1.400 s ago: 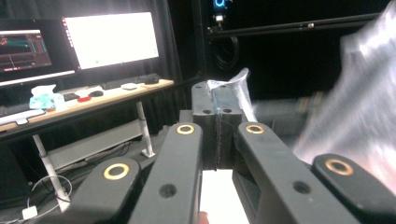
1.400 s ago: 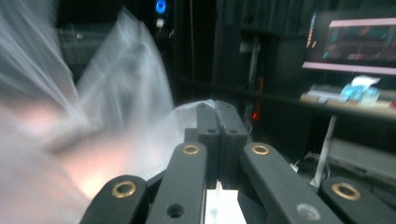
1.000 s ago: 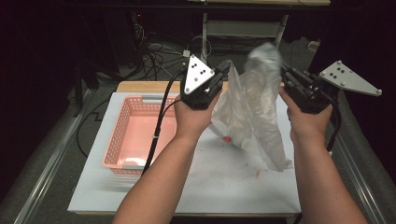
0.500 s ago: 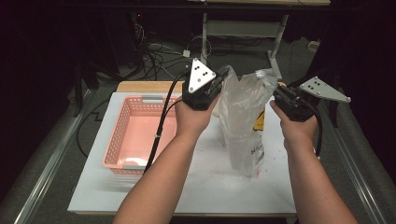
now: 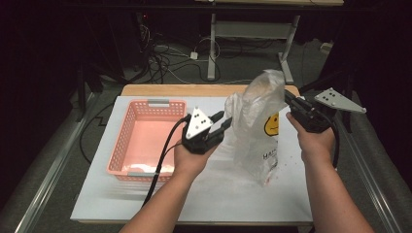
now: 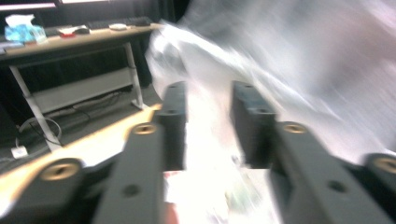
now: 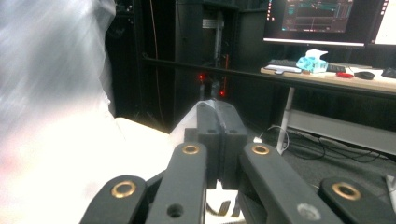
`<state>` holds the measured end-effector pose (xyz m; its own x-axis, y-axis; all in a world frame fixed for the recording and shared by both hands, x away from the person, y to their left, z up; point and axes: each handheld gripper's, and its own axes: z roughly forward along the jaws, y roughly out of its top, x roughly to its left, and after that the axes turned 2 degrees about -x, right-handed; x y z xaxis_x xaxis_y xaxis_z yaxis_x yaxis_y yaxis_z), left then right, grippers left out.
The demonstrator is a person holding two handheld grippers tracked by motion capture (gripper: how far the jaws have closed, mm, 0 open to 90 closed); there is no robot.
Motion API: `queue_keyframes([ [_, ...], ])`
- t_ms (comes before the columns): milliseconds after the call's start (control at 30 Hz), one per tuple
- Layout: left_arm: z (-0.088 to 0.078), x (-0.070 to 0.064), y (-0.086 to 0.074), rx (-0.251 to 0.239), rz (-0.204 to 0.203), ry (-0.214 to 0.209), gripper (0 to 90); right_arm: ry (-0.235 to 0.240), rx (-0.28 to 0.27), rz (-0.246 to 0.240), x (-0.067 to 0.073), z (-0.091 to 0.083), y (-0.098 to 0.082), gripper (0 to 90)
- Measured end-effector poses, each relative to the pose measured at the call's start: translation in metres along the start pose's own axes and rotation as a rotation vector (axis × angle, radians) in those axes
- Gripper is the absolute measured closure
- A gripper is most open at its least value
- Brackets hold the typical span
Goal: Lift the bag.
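A clear plastic bag (image 5: 257,126) with a yellow smiley face stands on the white board (image 5: 218,194), its bottom resting there. My right gripper (image 5: 290,100) is shut on the bag's upper right edge; in the right gripper view a thin fold of film sits pinched between its closed jaws (image 7: 217,112), with the bag (image 7: 51,70) at the left. My left gripper (image 5: 223,121) is lower, beside the bag's left side. Its jaws have just been opening and now stand apart (image 6: 208,102), with nothing pressed between the pads and the bag (image 6: 303,60) just beyond them.
An empty pink basket (image 5: 145,141) sits on the left of the white board. Behind the table a desk frame (image 5: 252,34) stands among cables on the floor. A desk with a tissue box (image 7: 313,60) and monitors shows in the right gripper view.
Both hands came down. The left gripper let go of the bag's top, opened and sank to the bag's left. The bag, lifted before, now rests on the board, held by the right gripper.
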<state>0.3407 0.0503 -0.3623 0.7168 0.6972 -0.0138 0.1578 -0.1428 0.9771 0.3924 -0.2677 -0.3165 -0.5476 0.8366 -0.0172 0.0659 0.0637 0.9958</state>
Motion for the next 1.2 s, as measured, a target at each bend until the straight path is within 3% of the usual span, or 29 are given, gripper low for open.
queue_keyframes([
  [100, -0.008, -0.007, -0.020, 0.046, 0.005, -0.016, 44.6, 0.002, 0.001, -0.001, -0.001, -0.003, -0.004, 90.0],
  [133, -0.011, -0.008, -0.026, 0.058, -0.012, -0.024, 40.7, 0.008, 0.004, -0.003, -0.001, -0.005, -0.006, 88.2],
  [367, -0.016, -0.012, -0.054, 0.123, -0.065, -0.078, 23.4, 0.020, -0.007, -0.013, 0.006, -0.023, -0.011, 67.2],
  [567, -0.019, -0.023, -0.068, 0.162, -0.041, -0.102, 14.5, 0.011, -0.011, -0.015, 0.006, -0.048, -0.022, 50.1],
  [700, -0.018, -0.025, -0.074, 0.180, -0.025, -0.107, 13.9, 0.012, 0.036, -0.025, 0.008, -0.059, -0.038, 39.6],
  [800, -0.015, -0.026, -0.077, 0.205, -0.037, -0.104, 6.8, 0.012, 0.077, -0.020, 0.010, -0.063, -0.054, 33.4],
  [967, -0.013, -0.031, -0.083, 0.232, -0.022, -0.108, 0.8, 0.023, 0.160, 0.007, 0.012, -0.063, -0.084, 23.0],
  [1200, -0.007, -0.036, -0.099, 0.298, 0.001, -0.124, 0.0, 0.035, 0.241, 0.020, 0.017, -0.062, -0.118, 11.3],
])
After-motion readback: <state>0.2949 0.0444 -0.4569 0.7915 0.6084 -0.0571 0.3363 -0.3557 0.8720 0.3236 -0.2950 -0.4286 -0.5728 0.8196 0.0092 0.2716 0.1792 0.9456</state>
